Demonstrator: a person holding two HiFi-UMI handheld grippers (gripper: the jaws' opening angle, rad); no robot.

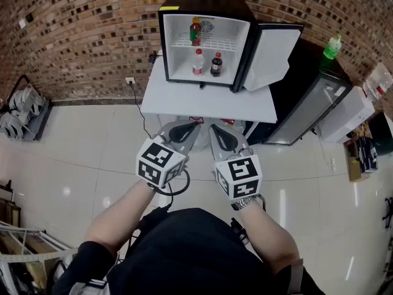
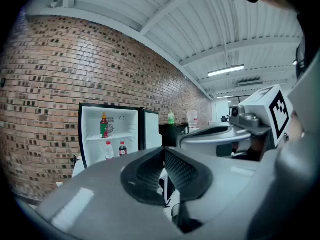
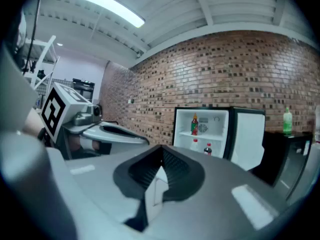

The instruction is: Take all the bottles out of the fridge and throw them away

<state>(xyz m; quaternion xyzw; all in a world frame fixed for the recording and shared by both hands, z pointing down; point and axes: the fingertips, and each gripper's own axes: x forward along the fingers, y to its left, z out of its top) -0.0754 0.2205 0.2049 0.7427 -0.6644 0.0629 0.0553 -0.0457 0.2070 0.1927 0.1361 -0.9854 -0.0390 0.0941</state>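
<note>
Jaws shut tight on both sides and nothing between them: the left gripper (image 1: 187, 129) and right gripper (image 1: 219, 134) hang side by side at 6 o'clock of the white tabletop (image 1: 209, 103), well apart from the mini fridge (image 1: 206, 3) standing on it at 12 o'clock. Its door (image 1: 273, 51) is swung wide towards 1 o'clock, so the way in is clear. By my reading the job has barely begun, with no bottle out. Inside, a red bottle (image 1: 195, 32) stands on the upper shelf, and below it a clear bottle (image 1: 198, 62) sits just beside a dark soda bottle (image 1: 216, 65). All three need lifting and binning, and no bin shows anywhere. A green bottle (image 1: 332, 47) waits outside on the black cabinet (image 1: 307, 72) at 2 o'clock.
</note>
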